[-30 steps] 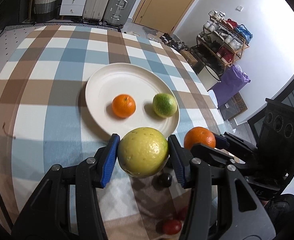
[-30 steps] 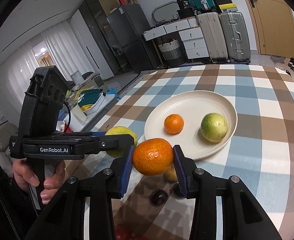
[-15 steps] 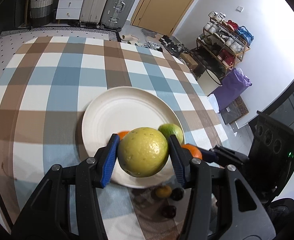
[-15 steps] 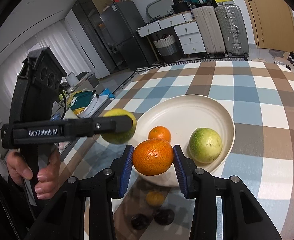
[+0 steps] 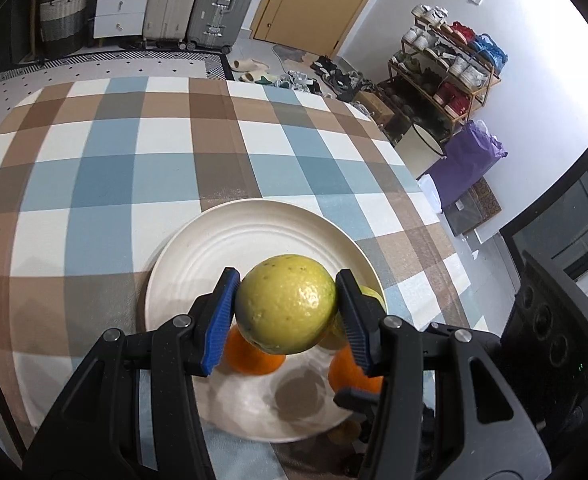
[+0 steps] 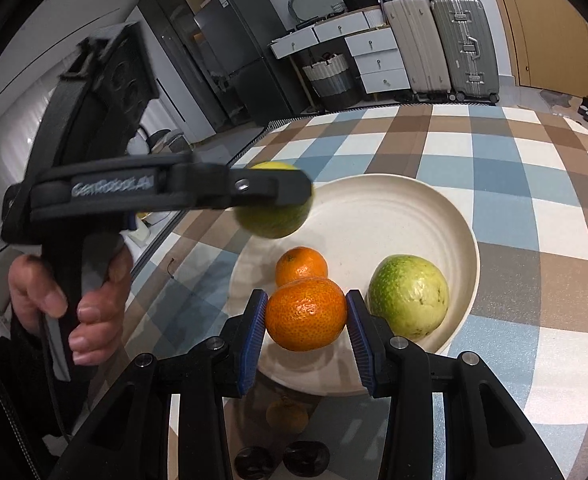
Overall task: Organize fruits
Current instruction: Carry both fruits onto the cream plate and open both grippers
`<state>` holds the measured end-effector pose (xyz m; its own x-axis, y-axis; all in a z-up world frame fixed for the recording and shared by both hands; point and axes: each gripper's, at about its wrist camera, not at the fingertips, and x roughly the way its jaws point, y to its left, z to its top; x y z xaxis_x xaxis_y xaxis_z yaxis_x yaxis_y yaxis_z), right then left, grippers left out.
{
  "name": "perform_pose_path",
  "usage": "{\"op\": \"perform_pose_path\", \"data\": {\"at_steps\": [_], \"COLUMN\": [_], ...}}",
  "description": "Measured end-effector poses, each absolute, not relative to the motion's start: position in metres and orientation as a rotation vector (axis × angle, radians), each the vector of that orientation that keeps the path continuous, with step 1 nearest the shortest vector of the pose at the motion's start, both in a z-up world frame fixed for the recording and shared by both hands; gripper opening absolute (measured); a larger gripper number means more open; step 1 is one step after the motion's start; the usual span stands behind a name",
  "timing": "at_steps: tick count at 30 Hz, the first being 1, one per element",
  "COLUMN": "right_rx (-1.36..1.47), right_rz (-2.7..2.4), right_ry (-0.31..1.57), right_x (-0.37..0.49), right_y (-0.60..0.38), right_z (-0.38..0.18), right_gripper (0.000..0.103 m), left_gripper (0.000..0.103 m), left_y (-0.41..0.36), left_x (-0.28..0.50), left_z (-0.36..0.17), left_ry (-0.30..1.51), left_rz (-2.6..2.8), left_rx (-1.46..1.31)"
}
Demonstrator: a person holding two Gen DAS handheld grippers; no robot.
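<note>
A tabletop [image 5: 106,168] covered in a blue, brown and white checked cloth carries a round cream ceramic plate [image 6: 406,216]. On the plate 2 fruits are seen – a green guava [image 6: 409,297] and a small orange mandarin [image 6: 300,264]. A large yellow-green citrus fruit [image 5: 286,303] is gripped in the left claw [image 5: 285,318] above the plate. A second orange mandarin [image 6: 305,313] is clamped in the right claw [image 6: 305,342] over the plate's near edge.

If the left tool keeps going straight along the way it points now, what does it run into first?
Most likely the bare floor of the round cream plate. The left tool, shut on the big yellow-green citrus fruit, points down over the plate's open part, past the small orange mandarin lying there. Depth is uncertain.
</note>
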<state>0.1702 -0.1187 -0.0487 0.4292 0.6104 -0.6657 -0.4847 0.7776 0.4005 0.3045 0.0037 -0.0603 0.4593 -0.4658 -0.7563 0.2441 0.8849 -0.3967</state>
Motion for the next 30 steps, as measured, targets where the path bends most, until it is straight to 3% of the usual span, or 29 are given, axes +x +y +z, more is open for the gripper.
{"op": "perform_pose_path", "data": {"at_steps": [19, 24, 30], "right_rx": [0.146, 0.158, 0.151], "right_rz": [0.653, 0.649, 0.639], "right_ry": [0.924, 0.889, 0.865], "right_x": [0.175, 0.17, 0.164], "right_y": [-0.114, -0.117, -0.119], "right_z": [-0.06, -0.054, -0.048], "right_gripper": [0.041, 0.052, 0.052], "left_gripper": [0.047, 0.047, 0.047], "left_y": [-0.025, -0.023, -0.021], "left_x": [0.333, 0.332, 0.326], "left_z": [-0.094, -0.089, -0.074], "left_ry": [1.083, 1.072, 1.041], "left_rz": [-0.474, -0.472, -0.467], "left_rx": [-0.236, -0.248, -0.238]}}
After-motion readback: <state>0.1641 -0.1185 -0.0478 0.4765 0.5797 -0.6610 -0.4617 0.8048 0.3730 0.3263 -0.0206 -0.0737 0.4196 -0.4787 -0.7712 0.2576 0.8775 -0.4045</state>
